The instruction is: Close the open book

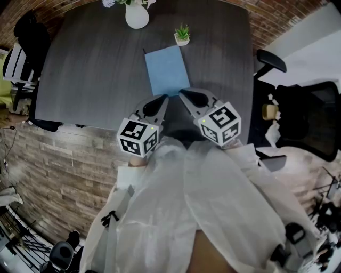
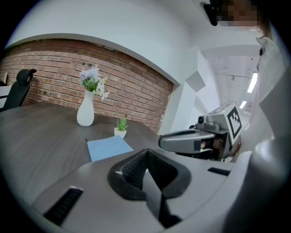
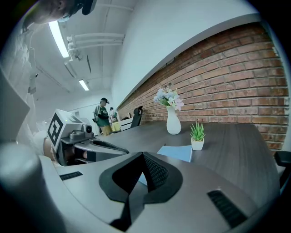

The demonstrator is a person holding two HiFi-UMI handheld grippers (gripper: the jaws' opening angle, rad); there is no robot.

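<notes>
A blue book (image 1: 167,70) lies flat and closed on the dark grey table (image 1: 96,64), cover up. It shows too in the left gripper view as a blue book (image 2: 108,148) and in the right gripper view as a blue book (image 3: 176,153). My left gripper (image 1: 161,99) hovers just short of the book's near edge, shut and empty. My right gripper (image 1: 186,95) is beside it, also shut with nothing held. Their tips point toward the book from the near side. Each gripper appears in the other's view: right gripper (image 2: 164,141), left gripper (image 3: 119,149).
A white vase with flowers (image 1: 137,14) stands at the table's far edge, and a small potted plant (image 1: 182,34) sits just beyond the book. Black office chairs (image 1: 305,114) stand to the right and another chair (image 1: 21,58) to the left. A person (image 3: 102,117) stands far off.
</notes>
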